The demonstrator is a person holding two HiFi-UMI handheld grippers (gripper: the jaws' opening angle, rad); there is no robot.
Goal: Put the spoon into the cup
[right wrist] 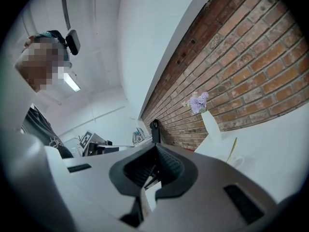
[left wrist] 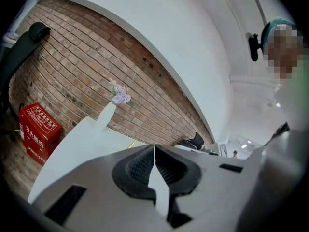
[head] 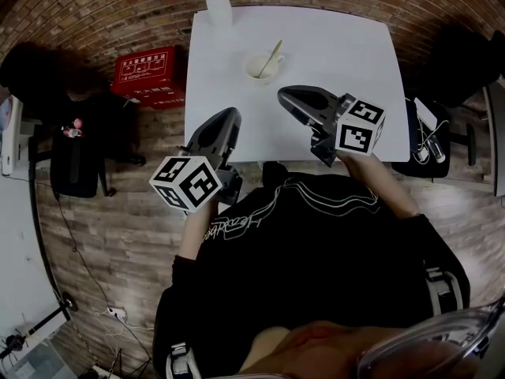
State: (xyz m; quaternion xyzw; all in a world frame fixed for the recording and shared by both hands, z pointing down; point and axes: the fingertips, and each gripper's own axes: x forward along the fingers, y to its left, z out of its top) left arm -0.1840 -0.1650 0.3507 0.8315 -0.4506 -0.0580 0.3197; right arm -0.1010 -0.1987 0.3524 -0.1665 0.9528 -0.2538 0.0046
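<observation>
1. One white square surface stands against a red-brown brick wall, seen from above.
2. One small white cup sits on the surface, about midway across and toward the far side.
3. One pale yellow spoon stands inside the cup. Its thin handle leans up and out over the rim to the right.
4. One tall white vase holding pale purple flowers stands at the far left edge of the surface, well apart from the cup.
5. One red box with white print lies on the wooden floor, just beside the left side of the surface.
6. There are two grey claws with black ribbed pads. Each carries one white cube with black square markers at its rear.
7. The left claw is held over the near left corner of the surface and points toward the wall. Its pads are pressed together and grip nothing.
8. The right claw is held over the near part of the surface, right of the left one, and angles toward the cup. Its tips also meet, with nothing between them.
9. Both claws sit in front of the person's black top, cubes nearest the body. The cup lies beyond both tips, nearer the right claw, and touches neither.
</observation>
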